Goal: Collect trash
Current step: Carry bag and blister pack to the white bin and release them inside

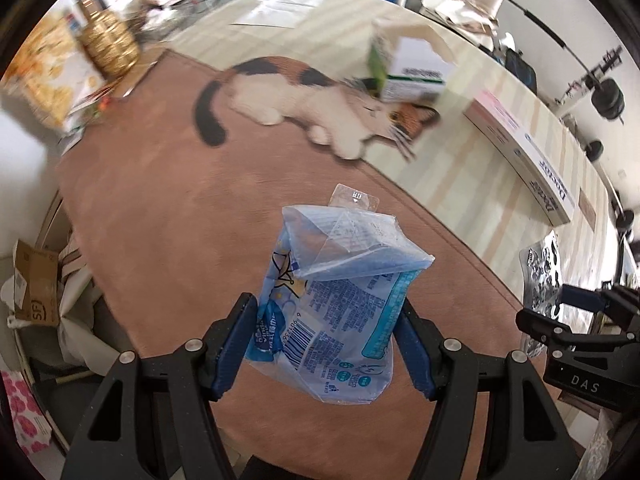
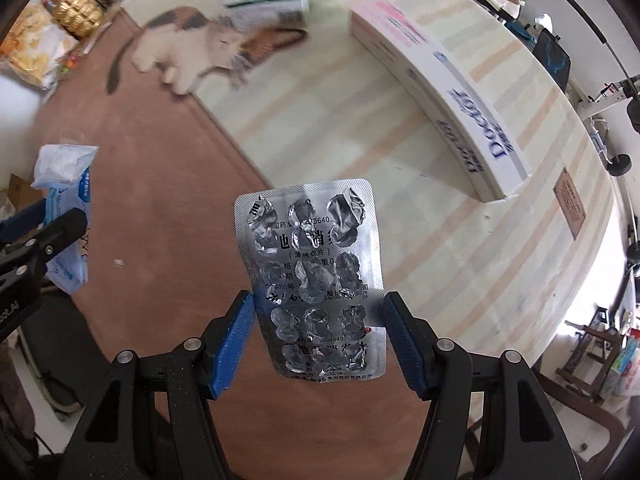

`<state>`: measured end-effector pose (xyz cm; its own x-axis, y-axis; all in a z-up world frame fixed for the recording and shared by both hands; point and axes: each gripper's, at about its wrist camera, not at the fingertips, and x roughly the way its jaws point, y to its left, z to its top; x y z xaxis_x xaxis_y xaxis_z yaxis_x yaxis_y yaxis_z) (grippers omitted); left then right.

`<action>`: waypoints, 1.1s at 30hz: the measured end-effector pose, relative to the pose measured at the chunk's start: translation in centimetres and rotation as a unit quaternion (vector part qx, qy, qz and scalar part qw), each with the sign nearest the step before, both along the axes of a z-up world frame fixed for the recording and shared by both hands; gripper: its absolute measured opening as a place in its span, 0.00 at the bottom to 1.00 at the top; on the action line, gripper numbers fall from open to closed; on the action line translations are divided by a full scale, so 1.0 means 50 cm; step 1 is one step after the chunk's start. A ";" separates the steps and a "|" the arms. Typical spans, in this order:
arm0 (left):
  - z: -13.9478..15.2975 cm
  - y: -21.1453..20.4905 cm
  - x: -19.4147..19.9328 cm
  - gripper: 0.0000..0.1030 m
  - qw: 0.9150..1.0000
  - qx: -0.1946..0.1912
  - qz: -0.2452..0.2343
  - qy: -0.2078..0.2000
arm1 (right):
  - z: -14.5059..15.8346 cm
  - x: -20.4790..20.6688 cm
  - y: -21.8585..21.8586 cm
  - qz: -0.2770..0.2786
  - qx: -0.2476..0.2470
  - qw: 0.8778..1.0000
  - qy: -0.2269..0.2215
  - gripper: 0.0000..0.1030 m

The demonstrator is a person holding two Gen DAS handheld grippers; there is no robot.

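My left gripper (image 1: 324, 316) is shut on an empty blue tissue wrapper (image 1: 340, 300) and holds it above the brown cat-print mat (image 1: 168, 208). My right gripper (image 2: 318, 312) is shut on an empty silver blister pack (image 2: 316, 276), held upright over the mat's edge. The wrapper and left gripper also show at the left of the right wrist view (image 2: 64, 216). The blister pack and right gripper show at the right edge of the left wrist view (image 1: 540, 276).
On the striped table (image 2: 360, 120) lie a long white "Doctor" box (image 2: 460, 92) and a green-and-white carton (image 1: 404, 68). A snack bag (image 1: 48, 76) and a gold jar (image 1: 108, 44) stand at the far left. A cardboard box (image 1: 36, 284) sits below the table's left edge.
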<state>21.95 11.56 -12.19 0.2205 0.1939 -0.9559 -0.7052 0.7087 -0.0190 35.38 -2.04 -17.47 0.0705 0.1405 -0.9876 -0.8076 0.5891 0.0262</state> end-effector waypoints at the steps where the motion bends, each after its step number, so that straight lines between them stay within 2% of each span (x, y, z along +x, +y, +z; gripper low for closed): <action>1: 0.001 0.008 -0.016 0.63 1.000 0.000 0.004 -0.003 | 0.012 -0.008 -0.002 0.001 0.006 1.000 0.000 0.66; 6: 0.008 0.050 -0.139 0.63 0.999 -0.001 0.035 -0.017 | 0.067 -0.104 0.027 0.018 0.023 1.000 0.003 0.66; 9: 0.006 0.070 -0.222 0.63 0.998 -0.005 0.052 -0.023 | 0.077 -0.167 0.047 0.032 0.030 0.999 0.008 0.66; 12: -0.002 0.087 -0.324 0.63 0.997 -0.010 0.071 -0.028 | 0.075 -0.270 0.069 0.051 0.036 0.998 0.017 0.66; 17: -0.043 0.109 -0.512 0.63 0.994 -0.026 0.108 -0.026 | 0.022 -0.479 0.115 0.079 0.041 0.996 0.031 0.66; 20: -0.101 0.122 -0.633 0.63 0.990 -0.048 0.135 -0.016 | -0.026 -0.585 0.135 0.097 0.034 0.994 0.046 0.66; 22: -0.158 0.130 -0.695 0.63 0.987 -0.073 0.146 -0.005 | -0.069 -0.641 0.141 0.102 0.025 0.993 0.062 0.66; 25: -0.290 0.147 -0.790 0.63 0.974 -0.140 0.177 0.009 | -0.173 -0.718 0.145 0.106 0.004 0.990 0.096 0.66; 29: -0.498 0.161 -0.883 0.63 0.952 -0.209 0.221 0.033 | -0.330 -0.825 0.150 0.103 -0.028 0.987 0.119 0.66; 31: -0.575 0.167 -0.906 0.63 0.943 -0.236 0.234 0.027 | -0.419 -0.850 0.155 0.100 -0.044 0.985 0.132 0.66; 33: -0.671 0.172 -0.927 0.63 0.930 -0.269 0.252 0.014 | -0.506 -0.858 0.161 0.095 -0.057 0.984 0.142 0.66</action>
<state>-24.39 20.18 -45.75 0.2041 -0.2427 -0.9484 -0.9506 0.1822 -0.2512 -7.50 6.01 -42.76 -0.2281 0.0114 -0.9736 -0.8733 0.4398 0.2097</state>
